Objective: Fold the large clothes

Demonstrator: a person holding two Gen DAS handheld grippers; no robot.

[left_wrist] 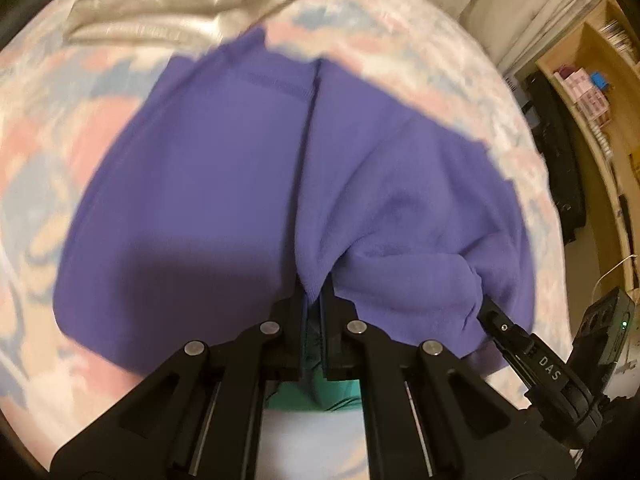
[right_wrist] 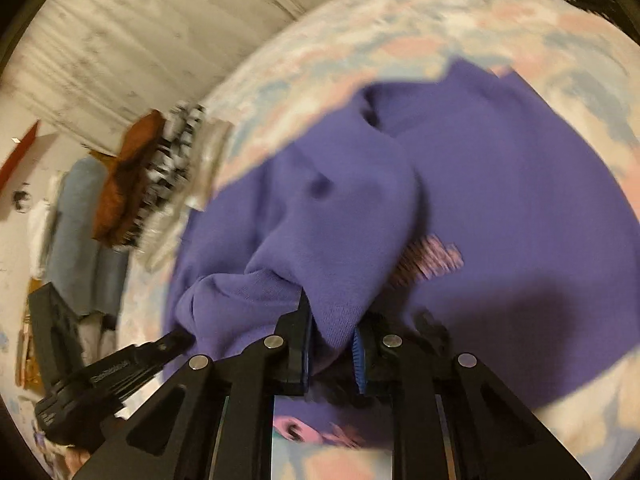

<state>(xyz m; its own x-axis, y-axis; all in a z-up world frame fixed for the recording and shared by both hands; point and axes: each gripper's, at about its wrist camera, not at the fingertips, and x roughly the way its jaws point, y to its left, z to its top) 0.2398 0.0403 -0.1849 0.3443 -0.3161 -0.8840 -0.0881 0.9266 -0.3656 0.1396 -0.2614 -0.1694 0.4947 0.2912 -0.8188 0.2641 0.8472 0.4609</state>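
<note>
Left tongs (left_wrist: 311, 300), right tongs (right_wrist: 332, 336) pinch soft fleecy purple sweatshirt (left_wrist: 208, 184) folds.

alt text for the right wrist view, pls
The right gripper pinches a fold of a purple sweatshirt lying on a pastel patterned bedspread. The left gripper grips the same garment at lower left.

Black hand-held gripper (left_wrist: 311, 300) (silver round screws on its linkage arms), marked "DAS".
</note>
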